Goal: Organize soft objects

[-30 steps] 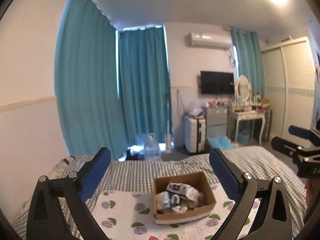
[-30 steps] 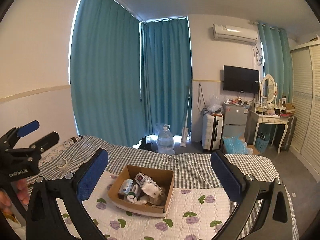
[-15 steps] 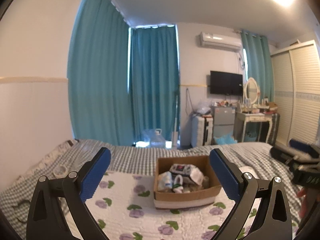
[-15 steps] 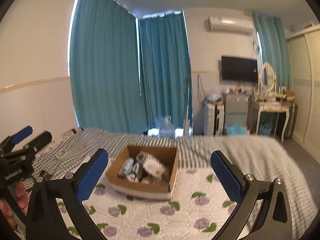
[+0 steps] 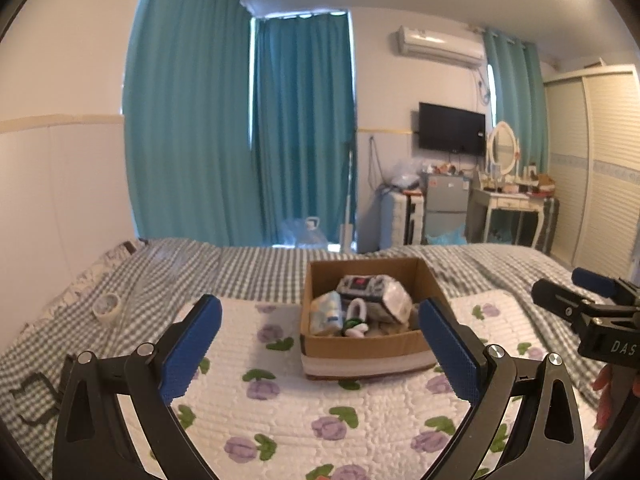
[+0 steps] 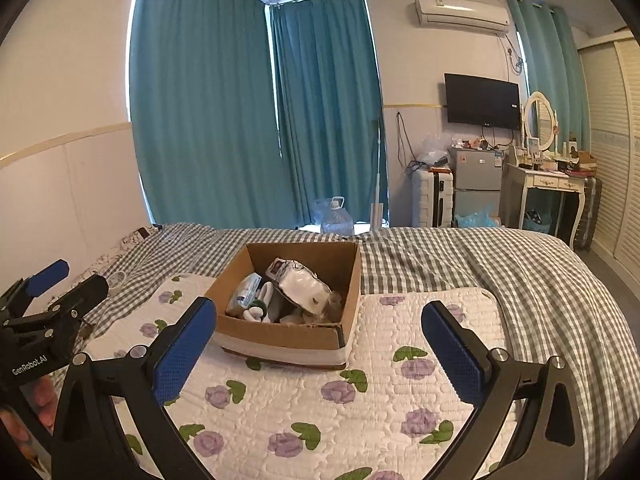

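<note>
A brown cardboard box (image 5: 360,350) (image 6: 280,338) sits on a white quilted mat with purple flowers (image 5: 280,420) (image 6: 380,380) on the bed. It holds several soft items: a silvery-white packet (image 5: 394,300) (image 6: 304,282), a pale blue tissue pack (image 5: 326,312) (image 6: 246,292) and a white toy (image 5: 356,320) (image 6: 256,312). My left gripper (image 5: 320,340) is open and empty, above the mat just short of the box. My right gripper (image 6: 319,340) is open and empty, also short of the box. Each gripper shows at the edge of the other's view, the right one (image 5: 580,300) and the left one (image 6: 60,292).
The bed has a grey checked cover (image 6: 500,264). A roll of tape (image 5: 106,306) lies on it at the left, near the wall. Beyond the bed are teal curtains (image 6: 240,120), a water jug (image 6: 336,216), a suitcase (image 6: 434,198), a small fridge (image 6: 478,184) and a dressing table (image 6: 552,184).
Both grippers have dropped lower and come closer to the box, which now looks larger and nearer the jaws. Both stay open and empty.
</note>
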`<state>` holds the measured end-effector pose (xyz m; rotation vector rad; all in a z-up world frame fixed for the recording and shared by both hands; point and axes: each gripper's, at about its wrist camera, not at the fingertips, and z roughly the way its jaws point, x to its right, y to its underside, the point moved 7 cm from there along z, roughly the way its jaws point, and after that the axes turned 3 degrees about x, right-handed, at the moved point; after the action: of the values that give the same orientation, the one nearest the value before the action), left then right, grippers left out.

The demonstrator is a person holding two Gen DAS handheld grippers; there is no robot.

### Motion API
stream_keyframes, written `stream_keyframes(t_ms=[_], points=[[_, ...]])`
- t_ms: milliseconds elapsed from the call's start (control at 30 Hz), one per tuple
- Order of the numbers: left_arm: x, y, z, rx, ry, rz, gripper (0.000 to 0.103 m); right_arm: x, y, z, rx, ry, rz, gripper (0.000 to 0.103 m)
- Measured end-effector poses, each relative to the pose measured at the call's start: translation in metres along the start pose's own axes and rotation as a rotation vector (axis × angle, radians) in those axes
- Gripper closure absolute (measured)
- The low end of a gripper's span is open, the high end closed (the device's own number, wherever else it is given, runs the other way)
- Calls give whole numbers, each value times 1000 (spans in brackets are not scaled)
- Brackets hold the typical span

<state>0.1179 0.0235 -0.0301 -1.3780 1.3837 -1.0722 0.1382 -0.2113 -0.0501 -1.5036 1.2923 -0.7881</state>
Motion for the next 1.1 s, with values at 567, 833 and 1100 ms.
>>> stream_keyframes(t_ms=[567,833,1100], points=[[3,7,4,-33,16,14,2,0,4,0,-6,-5,5,0],[2,8,8,-46,18,7,2,-1,3,0,-6,-14,18,0],[0,9,7,-48,16,4,2,-2,3,0,-7,-15,18,0]])
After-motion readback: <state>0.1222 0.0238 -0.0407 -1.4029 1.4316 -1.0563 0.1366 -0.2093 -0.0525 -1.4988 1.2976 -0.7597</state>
